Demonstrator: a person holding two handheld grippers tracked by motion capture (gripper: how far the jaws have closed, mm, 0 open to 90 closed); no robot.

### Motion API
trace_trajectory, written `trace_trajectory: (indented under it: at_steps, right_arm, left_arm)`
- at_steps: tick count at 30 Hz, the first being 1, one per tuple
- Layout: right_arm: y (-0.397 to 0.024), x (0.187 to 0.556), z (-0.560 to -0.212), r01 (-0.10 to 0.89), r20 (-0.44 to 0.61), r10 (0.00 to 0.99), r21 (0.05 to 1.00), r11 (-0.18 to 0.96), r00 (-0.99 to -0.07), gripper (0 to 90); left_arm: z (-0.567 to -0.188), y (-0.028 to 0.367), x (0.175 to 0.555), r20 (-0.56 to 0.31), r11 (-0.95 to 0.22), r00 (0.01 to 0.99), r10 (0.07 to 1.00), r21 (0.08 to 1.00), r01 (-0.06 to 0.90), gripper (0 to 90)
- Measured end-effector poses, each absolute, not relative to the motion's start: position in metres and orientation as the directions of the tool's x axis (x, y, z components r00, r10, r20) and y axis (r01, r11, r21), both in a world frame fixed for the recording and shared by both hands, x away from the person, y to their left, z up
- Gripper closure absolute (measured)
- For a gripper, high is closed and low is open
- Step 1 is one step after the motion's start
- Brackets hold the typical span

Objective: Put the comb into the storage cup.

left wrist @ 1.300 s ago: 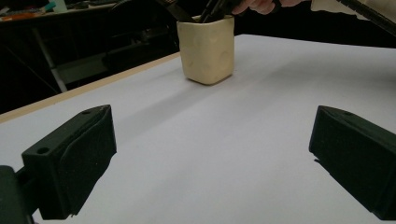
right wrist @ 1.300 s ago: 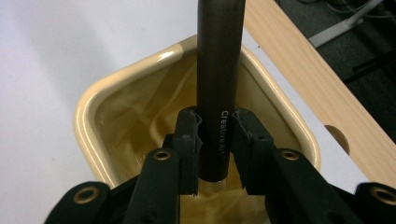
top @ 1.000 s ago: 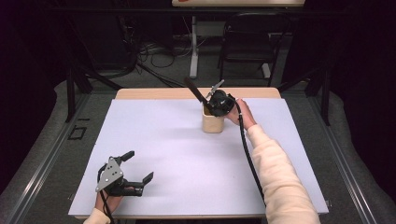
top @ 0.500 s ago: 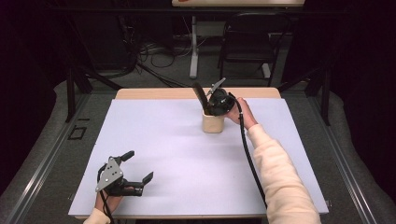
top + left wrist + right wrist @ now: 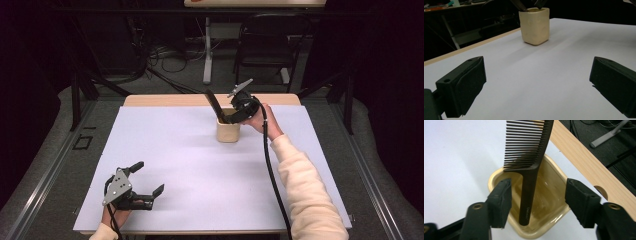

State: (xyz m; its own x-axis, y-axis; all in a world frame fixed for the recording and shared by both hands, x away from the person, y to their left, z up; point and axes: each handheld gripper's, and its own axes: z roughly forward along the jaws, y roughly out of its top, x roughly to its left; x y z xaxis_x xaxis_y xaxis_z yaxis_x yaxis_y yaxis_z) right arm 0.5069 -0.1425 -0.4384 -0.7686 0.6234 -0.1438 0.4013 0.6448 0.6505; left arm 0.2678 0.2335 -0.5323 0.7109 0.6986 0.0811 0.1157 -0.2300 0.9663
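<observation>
The right claw (image 5: pixel 537 200) has just been opening, its pads clear of the black comb (image 5: pixel 529 170) standing handle-down in the beige cup (image 5: pixel 499 176). A jaw could snag the leaning comb and tip the cup on the counter (image 5: pixel 175 160).

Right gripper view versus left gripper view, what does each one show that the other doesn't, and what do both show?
Right gripper view: the comb with its teeth, its handle standing down inside the cup, between the open jaws of the right claw with gaps on both sides; also the table's wooden edge.

Left gripper view: the cup's outer wall from the side, and the left claw, open over bare white tabletop.

Both: the cream cup, the comb handle in it, and the white tabletop.
</observation>
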Motion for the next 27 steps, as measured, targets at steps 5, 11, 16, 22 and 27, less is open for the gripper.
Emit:
trace_trajectory:
  at_steps: [5, 11, 16, 22, 27]
  right_arm:
    - [-0.148, 0.499, -0.433, 0.399, -0.130, 0.627, 0.668, 0.628, -0.768, 28.4]
    - [-0.154, 0.491, -0.429, 0.388, -0.116, 0.621, 0.687, 0.614, -0.775, 20.3]
    - [-0.161, 0.482, -0.428, 0.387, -0.096, 0.619, 0.704, 0.596, -0.779, 14.4]
    - [-0.167, 0.474, -0.429, 0.381, -0.081, 0.609, 0.713, 0.589, -0.789, 10.5]
    - [-0.173, 0.465, -0.429, 0.375, -0.066, 0.603, 0.728, 0.574, -0.795, 6.2]
  left_arm:
    - [-0.532, 0.234, 0.268, 0.084, -0.232, 0.711, 0.698, 0.966, 0.113, 0.5]
    - [-0.532, 0.233, 0.268, 0.084, -0.233, 0.712, 0.697, 0.966, 0.114, 0.5]
    - [-0.532, 0.233, 0.268, 0.082, -0.232, 0.712, 0.698, 0.966, 0.115, 0.5]
    - [-0.532, 0.233, 0.267, 0.084, -0.232, 0.711, 0.698, 0.966, 0.113, 0.5]
    - [-0.532, 0.233, 0.267, 0.085, -0.234, 0.710, 0.699, 0.966, 0.114, 0.5]
